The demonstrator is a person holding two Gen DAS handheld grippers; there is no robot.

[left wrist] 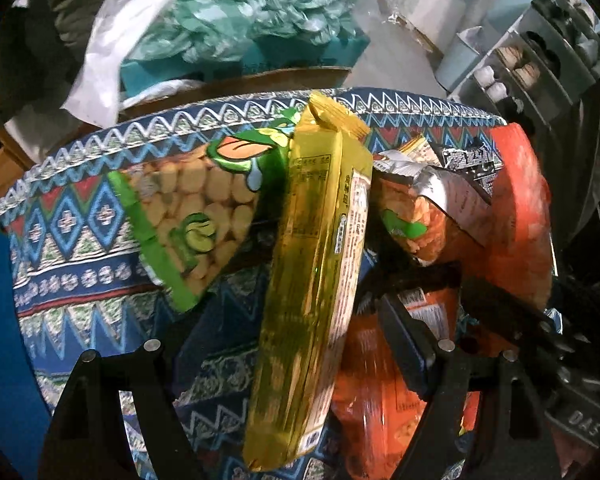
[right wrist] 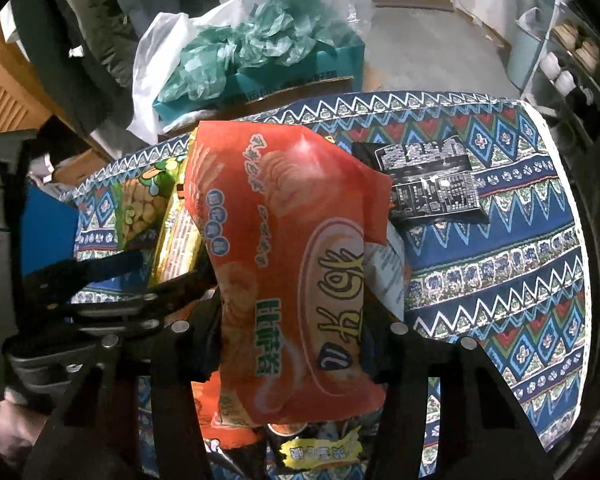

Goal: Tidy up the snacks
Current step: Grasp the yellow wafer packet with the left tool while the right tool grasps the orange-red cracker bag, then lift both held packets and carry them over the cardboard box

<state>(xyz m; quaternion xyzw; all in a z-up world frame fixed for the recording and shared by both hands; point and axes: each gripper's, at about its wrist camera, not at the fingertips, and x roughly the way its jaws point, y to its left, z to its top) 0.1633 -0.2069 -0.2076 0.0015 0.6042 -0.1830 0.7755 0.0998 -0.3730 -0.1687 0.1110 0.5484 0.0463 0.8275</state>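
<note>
Both claws had a snack pack each over the patterned desk

The left claw [left wrist: 300,360] gripped a yellow pack [left wrist: 312,288], and the right claw [right wrist: 296,344] pinched an orange bag [right wrist: 292,264]. Ahead and left of the yellow pack lay a green corn bag [left wrist: 196,208]; a black packet [right wrist: 428,180] sat past the orange one on the desk [right wrist: 500,264]. Beyond that was a teal box [right wrist: 300,76].

gold packet [left wrist: 312,280]; zigzag-patterned blue cloth [right wrist: 500,240]
</note>
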